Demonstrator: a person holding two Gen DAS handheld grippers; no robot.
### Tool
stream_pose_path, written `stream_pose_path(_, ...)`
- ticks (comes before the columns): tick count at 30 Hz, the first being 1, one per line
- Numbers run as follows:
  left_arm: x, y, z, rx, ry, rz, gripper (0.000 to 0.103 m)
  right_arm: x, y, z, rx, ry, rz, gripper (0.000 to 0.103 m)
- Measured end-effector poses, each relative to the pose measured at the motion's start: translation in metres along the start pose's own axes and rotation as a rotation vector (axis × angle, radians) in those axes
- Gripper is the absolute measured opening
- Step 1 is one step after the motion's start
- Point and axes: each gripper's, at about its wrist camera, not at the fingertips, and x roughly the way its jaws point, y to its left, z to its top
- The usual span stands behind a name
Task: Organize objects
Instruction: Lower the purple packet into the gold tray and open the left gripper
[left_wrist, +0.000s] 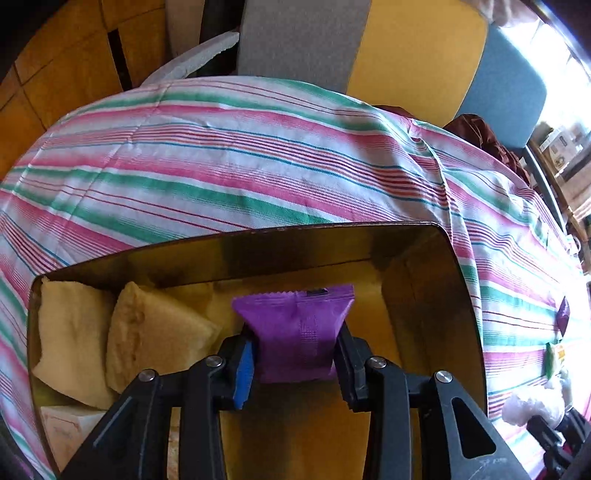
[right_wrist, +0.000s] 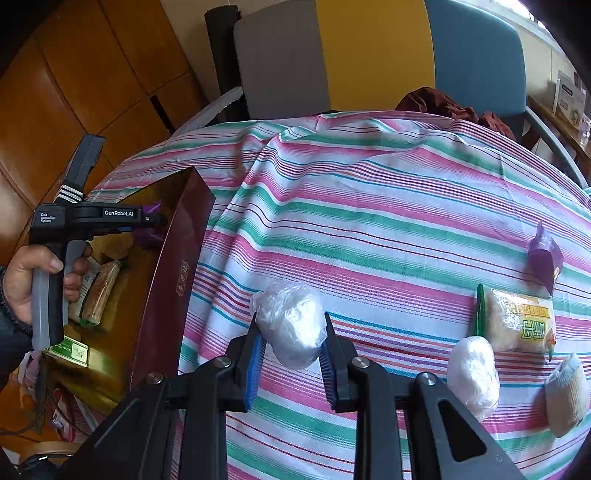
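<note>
My left gripper (left_wrist: 295, 349) is shut on a purple snack packet (left_wrist: 297, 325) and holds it inside a gold-lined box (left_wrist: 258, 232), above the box floor. Two cream packets (left_wrist: 74, 332) (left_wrist: 159, 332) lie in the box's left part. In the right wrist view the same left gripper (right_wrist: 157, 220) hangs over the box's maroon wall (right_wrist: 173, 266), held by a person's hand (right_wrist: 22, 280). My right gripper (right_wrist: 291, 341) is shut on a white plastic-wrapped ball (right_wrist: 291, 325) on the striped tablecloth (right_wrist: 369, 229).
To the right on the cloth lie a second white wrapped ball (right_wrist: 472, 376), a yellow-green packet (right_wrist: 517, 321), another purple packet (right_wrist: 545, 258) and a cream packet (right_wrist: 567, 391). Chairs (right_wrist: 280, 59) stand behind the table. A dark red cloth (right_wrist: 443, 103) lies at the far edge.
</note>
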Motion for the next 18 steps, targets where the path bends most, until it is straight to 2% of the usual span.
stream_pose_path(2, -0.004, 0.002, 0.0, 0.0, -0.01, -0.005, 0.042, 0.0, 0.0, 0.0, -0.001, 0.0, -0.001, 0.026)
stream_pose_path(6, -0.015, 0.004, 0.0, 0.007, -0.049, -0.009, 0.056, 0.001, -0.001, -0.001, 0.0, 0.005, -0.006, 0.026)
stream_pose_path(12, -0.048, 0.005, -0.007, 0.031, -0.115, 0.007, 0.056, 0.002, -0.002, -0.002, 0.001, 0.008, -0.009, 0.026)
stream_pose_path(18, -0.111, 0.004, -0.038, 0.096, -0.246, 0.022, 0.059, 0.002, 0.0, -0.002, -0.009, 0.009, -0.009, 0.026)
